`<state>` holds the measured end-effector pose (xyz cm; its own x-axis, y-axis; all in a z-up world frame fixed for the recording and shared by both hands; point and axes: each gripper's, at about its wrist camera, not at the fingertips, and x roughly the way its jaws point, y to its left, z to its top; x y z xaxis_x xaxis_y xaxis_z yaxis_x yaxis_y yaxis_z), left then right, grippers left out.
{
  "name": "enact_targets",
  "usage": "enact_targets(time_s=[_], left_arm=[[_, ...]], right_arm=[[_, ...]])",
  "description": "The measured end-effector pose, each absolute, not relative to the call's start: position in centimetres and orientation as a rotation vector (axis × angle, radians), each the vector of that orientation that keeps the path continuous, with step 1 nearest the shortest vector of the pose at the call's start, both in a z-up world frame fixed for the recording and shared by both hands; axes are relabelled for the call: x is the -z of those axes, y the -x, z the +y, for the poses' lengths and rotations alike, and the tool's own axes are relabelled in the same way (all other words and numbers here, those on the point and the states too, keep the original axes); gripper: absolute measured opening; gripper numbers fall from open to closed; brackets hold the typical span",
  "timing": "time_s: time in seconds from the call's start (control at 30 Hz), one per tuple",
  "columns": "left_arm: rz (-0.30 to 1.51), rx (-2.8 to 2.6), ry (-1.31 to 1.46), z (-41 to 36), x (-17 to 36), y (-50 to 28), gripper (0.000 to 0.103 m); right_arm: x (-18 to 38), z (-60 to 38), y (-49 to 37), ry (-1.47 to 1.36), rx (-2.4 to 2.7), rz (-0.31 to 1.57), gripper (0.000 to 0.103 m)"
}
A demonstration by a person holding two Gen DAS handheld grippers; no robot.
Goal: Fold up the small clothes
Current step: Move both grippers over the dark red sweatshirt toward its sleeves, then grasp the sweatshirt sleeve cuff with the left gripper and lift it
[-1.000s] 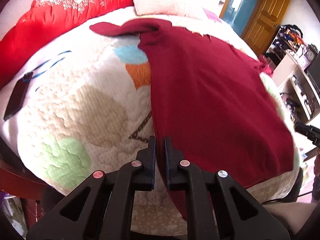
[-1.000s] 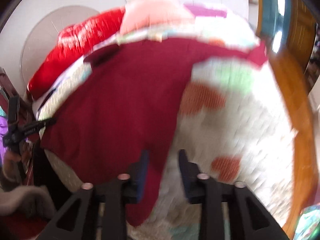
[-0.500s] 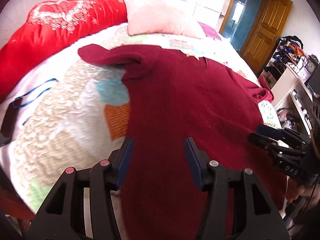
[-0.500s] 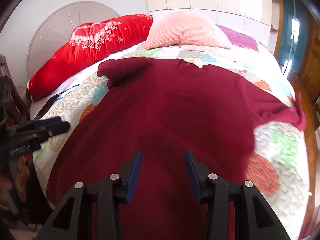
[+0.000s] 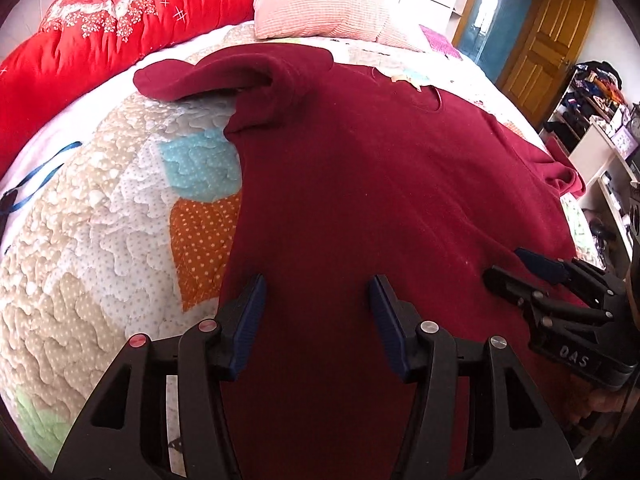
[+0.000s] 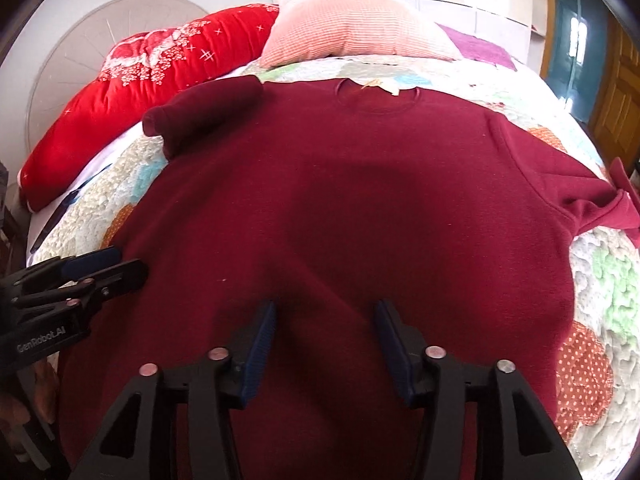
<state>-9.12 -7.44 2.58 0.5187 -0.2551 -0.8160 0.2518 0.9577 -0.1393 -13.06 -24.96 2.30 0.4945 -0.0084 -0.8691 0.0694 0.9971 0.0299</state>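
Observation:
A dark red sweater lies spread flat on the bed, collar at the far end. One sleeve is bunched at the far left shoulder, and the other sleeve trails off to the right. My left gripper hovers open over the sweater's near left part, nothing between its fingers. My right gripper is over the near middle with its jaws opening and only cloth beneath them. Each gripper shows in the other's view: the right gripper and the left gripper.
A patchwork quilt covers the bed. A red duvet and a pink pillow lie at the head. A blue strap rests at the left edge. A wooden door and cluttered shelves stand to the right.
My left gripper let go of the sweater's edge and opened, then shifted right over the cloth. My right gripper came down over the sweater's middle and its jaws widened.

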Motion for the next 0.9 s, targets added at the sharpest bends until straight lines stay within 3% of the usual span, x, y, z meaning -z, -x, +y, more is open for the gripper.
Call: enact_targets(time_s=[0.1,0.57,0.9], left_arm=[[0.976,0.302,0.013,-7.4,-2.6,9.1,0.054],[0.928,0.243,0.081,-3.1,-5.0,7.1,0.054],[0.897,0.085,0.401,6.6,-6.4,-3.7,0.054]], right_arm=[[-2.3,-24.3,13.0,-0.033,0.032,1.052,0.068],[-2.7,-23.2,12.6,-0.075,0.036,1.019,0.068],[-1.9,-22.4,12.7,-0.044,-0.006,0.985,0.087]])
